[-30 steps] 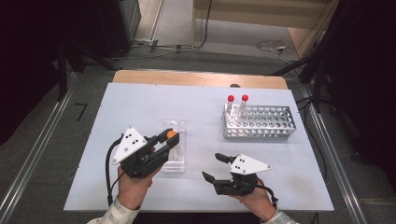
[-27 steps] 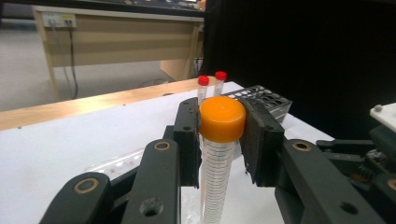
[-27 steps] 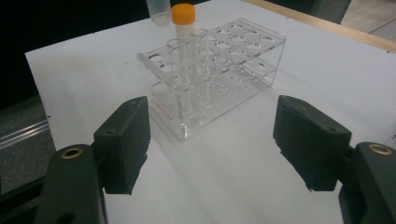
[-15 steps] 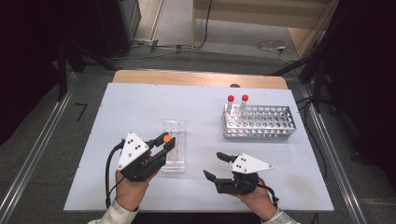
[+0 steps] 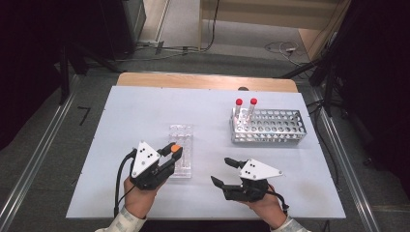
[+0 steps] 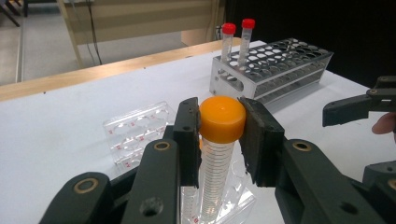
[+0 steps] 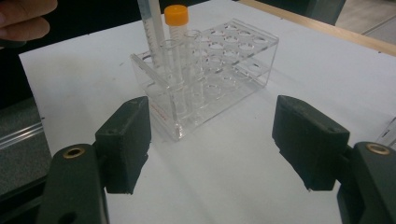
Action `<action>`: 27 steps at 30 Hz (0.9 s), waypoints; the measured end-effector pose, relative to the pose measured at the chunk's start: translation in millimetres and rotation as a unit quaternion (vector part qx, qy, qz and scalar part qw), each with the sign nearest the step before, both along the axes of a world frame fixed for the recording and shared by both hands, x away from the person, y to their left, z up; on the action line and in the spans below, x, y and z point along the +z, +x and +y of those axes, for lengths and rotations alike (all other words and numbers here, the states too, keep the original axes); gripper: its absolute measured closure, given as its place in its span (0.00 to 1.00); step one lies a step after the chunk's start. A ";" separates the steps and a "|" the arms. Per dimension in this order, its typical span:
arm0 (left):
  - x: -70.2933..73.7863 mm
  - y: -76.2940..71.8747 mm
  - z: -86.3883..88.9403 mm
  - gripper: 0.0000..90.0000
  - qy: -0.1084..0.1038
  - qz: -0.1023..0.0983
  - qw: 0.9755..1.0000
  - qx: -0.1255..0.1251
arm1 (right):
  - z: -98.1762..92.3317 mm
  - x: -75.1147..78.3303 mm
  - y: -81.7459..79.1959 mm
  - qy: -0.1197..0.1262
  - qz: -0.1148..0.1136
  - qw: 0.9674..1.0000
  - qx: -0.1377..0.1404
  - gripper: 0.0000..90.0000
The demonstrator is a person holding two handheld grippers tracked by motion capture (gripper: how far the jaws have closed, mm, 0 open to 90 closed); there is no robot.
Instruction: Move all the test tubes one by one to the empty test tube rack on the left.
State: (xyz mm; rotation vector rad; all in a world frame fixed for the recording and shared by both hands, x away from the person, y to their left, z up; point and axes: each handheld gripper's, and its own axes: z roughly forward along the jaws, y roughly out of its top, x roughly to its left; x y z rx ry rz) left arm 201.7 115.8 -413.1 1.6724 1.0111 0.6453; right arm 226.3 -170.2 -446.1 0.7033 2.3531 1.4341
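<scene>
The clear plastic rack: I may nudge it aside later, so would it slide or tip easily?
The clear plastic rack looks thin-walled and mostly empty, so probably light and apt to slide on the smooth white table. The tall orange-capped tube standing at one end may make it a little tippy there.

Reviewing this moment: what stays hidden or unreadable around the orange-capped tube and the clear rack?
- Orange-capped tube: its bottom, left gripper view, cut off by the lower edge.
- Clear rack: near wells, high view, covered by the left gripper.
- Rack's red markings, right gripper view: too small to read.
</scene>
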 end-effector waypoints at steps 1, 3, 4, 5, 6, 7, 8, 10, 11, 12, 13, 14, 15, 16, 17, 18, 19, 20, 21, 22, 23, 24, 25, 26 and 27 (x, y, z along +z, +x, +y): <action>-1.5 0.1 -0.6 0.77 0.003 0.002 1.000 0.000 | 0.1 -0.1 0.0 0.000 0.000 1.000 0.000 0.30; -4.6 0.3 -1.9 0.77 0.004 0.004 1.000 0.001 | 0.2 -0.3 -0.1 0.000 0.001 1.000 0.000 0.30; -5.8 0.5 -2.2 0.77 0.006 0.005 1.000 0.001 | 0.3 -0.3 -0.1 0.000 0.001 1.000 0.000 0.30; -7.0 0.8 -2.4 0.77 0.007 0.005 1.000 0.002 | 0.2 -0.3 0.0 0.000 0.001 1.000 0.000 0.30; -8.0 1.1 -2.6 0.77 0.006 0.006 1.000 0.002 | 0.1 -0.2 -0.1 0.000 0.001 1.000 0.001 0.30; -8.8 1.3 -2.5 0.77 0.007 0.008 1.000 0.003 | 0.1 -0.2 -0.1 0.000 0.001 1.000 0.001 0.30; -9.5 1.5 -2.4 0.77 0.007 0.008 1.000 0.003 | 0.1 -0.2 0.0 0.000 0.001 1.000 0.001 0.30; -10.6 1.6 -2.6 0.77 0.008 0.010 1.000 0.003 | 0.2 -0.3 -0.1 0.000 0.001 1.000 0.001 0.30; -11.2 1.5 -3.1 0.77 0.008 0.012 1.000 0.004 | 0.2 -0.3 -0.1 0.000 0.001 1.000 0.001 0.30; -11.7 1.7 -3.2 0.77 0.009 0.012 1.000 0.003 | 0.4 -0.4 -0.1 0.000 0.001 1.000 0.001 0.30; -12.3 1.8 -3.4 0.77 0.011 0.013 1.000 0.002 | 0.4 -0.4 -0.1 0.000 0.001 1.000 0.001 0.30; -13.0 1.8 -4.0 0.77 0.011 0.014 1.000 0.003 | 0.5 -0.4 -0.2 0.000 0.002 1.000 0.001 0.30; -13.8 2.0 -4.2 0.77 0.011 0.014 1.000 0.003 | 0.5 -0.4 -0.3 0.000 0.002 1.000 0.001 0.30; -14.4 2.2 -4.4 0.77 0.012 0.015 1.000 0.002 | 0.5 -0.4 -0.3 0.000 0.002 1.000 0.001 0.30; -14.9 2.3 -4.6 0.77 0.012 0.017 1.000 0.003 | 0.5 -0.4 -0.3 0.000 0.002 1.000 0.001 0.30; -15.5 2.5 -5.0 0.77 0.012 0.017 1.000 0.003 | 0.5 -0.5 -0.2 0.000 0.002 1.000 0.001 0.30; -15.8 2.7 -5.3 0.77 0.012 0.018 1.000 0.003 | 0.6 -0.5 -0.2 0.000 0.002 1.000 0.001 0.30; -16.0 2.8 -5.4 0.77 0.015 0.020 1.000 0.003 | 0.6 -0.6 -0.2 0.000 0.002 1.000 0.000 0.30; -16.4 3.0 -5.8 0.77 0.016 0.021 1.000 0.002 | 0.5 -0.6 -0.1 -0.001 0.002 1.000 0.000 0.30; -16.9 3.2 -6.3 0.76 0.015 0.023 1.000 0.002 | 0.5 -0.7 0.0 -0.001 0.002 1.000 0.001 0.30; -17.3 3.5 -6.4 0.76 0.015 0.024 1.000 0.002 | 0.5 -0.7 0.0 -0.001 0.002 1.000 0.001 0.30; -17.5 3.7 -6.5 0.74 0.014 0.025 1.000 0.001 | 0.5 -0.8 0.1 -0.001 0.003 1.000 0.001 0.30; -17.5 3.7 -6.5 0.73 0.013 0.025 1.000 0.001 | 0.4 -0.9 0.2 -0.002 0.003 1.000 0.001 0.30; -17.2 3.6 -6.3 0.72 0.013 0.025 1.000 0.001 | 0.4 -0.9 0.2 -0.002 0.004 1.000 0.001 0.30; -16.9 3.4 -6.1 0.72 0.011 0.025 1.000 0.002 | 0.4 -1.0 0.3 -0.002 0.003 1.000 0.001 0.30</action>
